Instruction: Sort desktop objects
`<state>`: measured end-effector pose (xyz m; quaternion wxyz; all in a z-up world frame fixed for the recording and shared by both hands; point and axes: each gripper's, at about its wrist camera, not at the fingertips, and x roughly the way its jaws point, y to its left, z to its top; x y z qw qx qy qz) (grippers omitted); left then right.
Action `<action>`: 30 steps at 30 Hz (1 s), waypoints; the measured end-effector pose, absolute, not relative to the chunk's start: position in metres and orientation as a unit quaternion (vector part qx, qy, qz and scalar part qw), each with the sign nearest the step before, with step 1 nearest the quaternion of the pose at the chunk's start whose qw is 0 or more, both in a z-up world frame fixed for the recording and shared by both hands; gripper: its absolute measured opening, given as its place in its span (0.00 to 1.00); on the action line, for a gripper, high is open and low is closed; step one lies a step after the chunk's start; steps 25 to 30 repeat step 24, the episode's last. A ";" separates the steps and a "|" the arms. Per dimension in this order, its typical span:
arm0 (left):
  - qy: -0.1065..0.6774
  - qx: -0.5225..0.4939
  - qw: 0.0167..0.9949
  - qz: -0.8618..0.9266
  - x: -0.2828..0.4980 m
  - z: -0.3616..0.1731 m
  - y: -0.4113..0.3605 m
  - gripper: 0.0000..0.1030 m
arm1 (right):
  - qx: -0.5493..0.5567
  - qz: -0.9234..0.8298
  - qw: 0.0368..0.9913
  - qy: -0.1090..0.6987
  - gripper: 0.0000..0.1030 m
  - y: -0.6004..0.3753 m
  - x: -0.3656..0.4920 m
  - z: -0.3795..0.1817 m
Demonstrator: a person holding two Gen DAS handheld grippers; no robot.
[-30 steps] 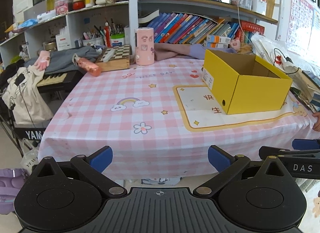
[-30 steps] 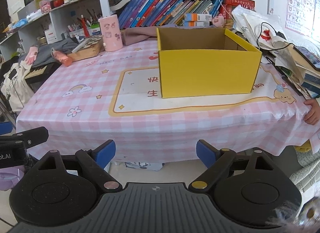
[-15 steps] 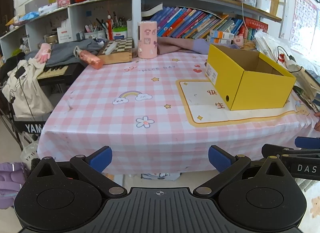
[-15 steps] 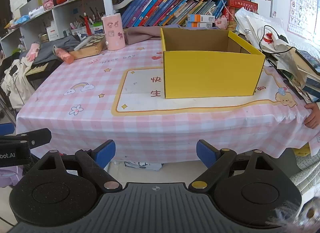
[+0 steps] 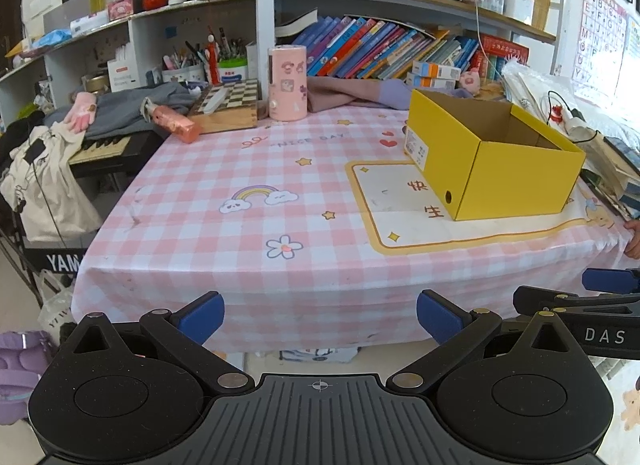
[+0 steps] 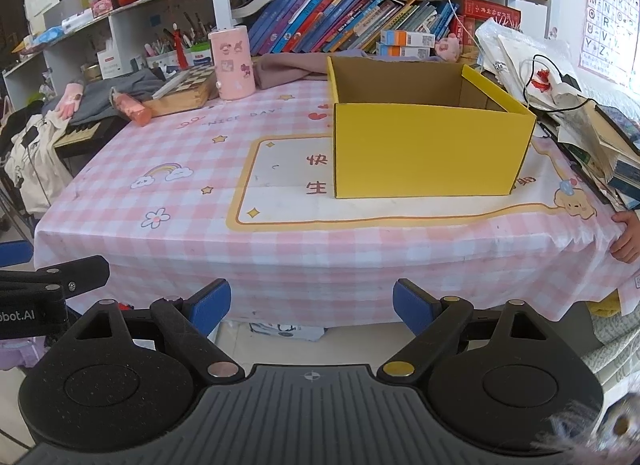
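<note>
Left wrist view is showing the left gripper (image 5: 319, 315) waiting wide apart, gripping nothing. Pink cup (image 5: 287, 83) and chessboard box (image 5: 228, 105) are sitting far back. Yellow box (image 5: 492, 157) is sitting open-topped, probably for collecting things. Right gripper (image 6: 312, 305) is waiting apart too.

Ahead of my right claw, the yellow box (image 6: 428, 149) hides its floor; a hand (image 6: 627, 239) is cut off rightward.
</note>
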<state>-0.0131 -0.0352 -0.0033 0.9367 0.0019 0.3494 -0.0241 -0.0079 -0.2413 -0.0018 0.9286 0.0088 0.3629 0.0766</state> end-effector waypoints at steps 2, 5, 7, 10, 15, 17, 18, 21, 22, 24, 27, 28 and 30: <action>0.351 0.001 0.936 -0.025 -0.012 -0.004 -0.035 1.00 | 0.008 0.076 0.929 0.362 0.85 -0.242 -0.008 -0.001; 0.351 0.000 0.936 -0.026 -0.012 -0.004 -0.036 1.00 | 0.007 0.074 0.929 0.363 0.85 -0.242 -0.007 -0.001; 0.354 -0.001 0.935 -0.030 -0.010 -0.005 -0.035 1.00 | 0.007 0.074 0.929 0.363 0.85 -0.242 -0.007 -0.001; 0.364 -0.003 0.931 -0.035 -0.007 -0.007 -0.036 1.00 | 0.006 0.073 0.929 0.364 0.85 -0.241 -0.006 -0.001; 0.361 -0.014 0.932 -0.032 -0.006 -0.008 -0.032 1.00 | 0.003 0.074 0.928 0.366 0.85 -0.241 -0.005 -0.001; 0.359 -0.016 0.933 -0.034 -0.005 -0.007 -0.032 1.00 | 0.002 0.073 0.927 0.367 0.85 -0.241 -0.003 -0.002; 0.359 -0.016 0.933 -0.035 -0.005 -0.007 -0.032 1.00 | 0.002 0.073 0.927 0.368 0.85 -0.241 -0.003 -0.002; 0.360 -0.013 0.932 -0.037 -0.003 -0.008 -0.034 1.00 | 0.001 0.072 0.926 0.371 0.85 -0.240 -0.001 -0.003; 0.360 -0.012 0.932 -0.037 -0.002 -0.008 -0.035 1.00 | 0.000 0.073 0.925 0.372 0.85 -0.240 0.000 -0.003; 0.359 -0.012 0.932 -0.037 -0.001 -0.008 -0.035 1.00 | -0.002 0.074 0.924 0.375 0.85 -0.240 0.002 -0.004; 0.359 -0.012 0.932 -0.037 -0.001 -0.008 -0.035 1.00 | -0.002 0.074 0.924 0.375 0.85 -0.240 0.002 -0.004; 0.359 -0.012 0.932 -0.037 -0.001 -0.008 -0.035 1.00 | -0.002 0.074 0.924 0.375 0.85 -0.240 0.002 -0.004; 0.359 -0.012 0.932 -0.037 -0.001 -0.008 -0.035 1.00 | -0.002 0.074 0.924 0.375 0.85 -0.240 0.002 -0.004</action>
